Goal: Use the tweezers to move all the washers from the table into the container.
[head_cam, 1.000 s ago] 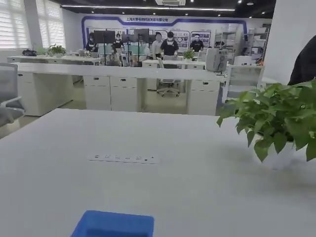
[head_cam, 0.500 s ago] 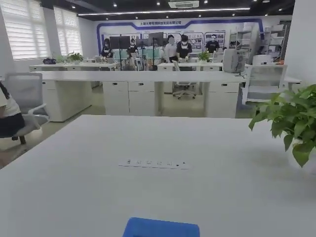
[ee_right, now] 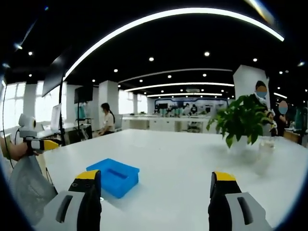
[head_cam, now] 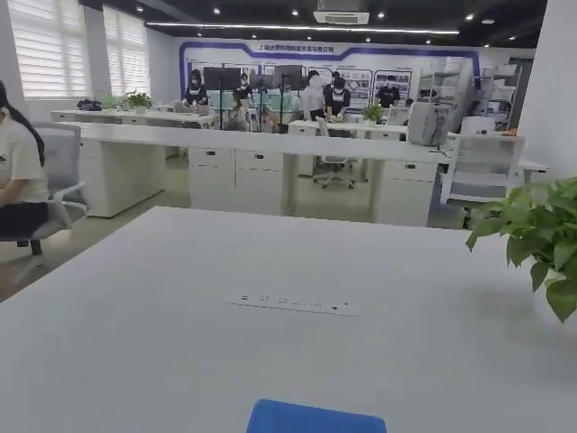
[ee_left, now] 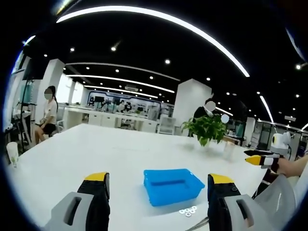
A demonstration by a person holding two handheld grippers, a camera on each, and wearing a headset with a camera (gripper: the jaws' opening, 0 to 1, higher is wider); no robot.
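Both grippers open and empty; washers on the table beside the container.
Left gripper (ee_left: 158, 178): jaws wide apart, gripping nothing. In its view the blue container (ee_left: 171, 185) sits lower centre, and a small cluster of washers (ee_left: 187, 211) lies on the white table (ee_left: 72, 159) just below it in frame. Right gripper (ee_right: 155, 176): jaws likewise apart and empty, container at lower left of its view. In the head view the container's rim is at the bottom edge and a potted plant (head_cam: 541, 244) is at the right edge.

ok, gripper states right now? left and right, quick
Left gripper: open, jaws wide apart, holding nothing.
Right gripper: open, jaws wide apart, holding nothing.
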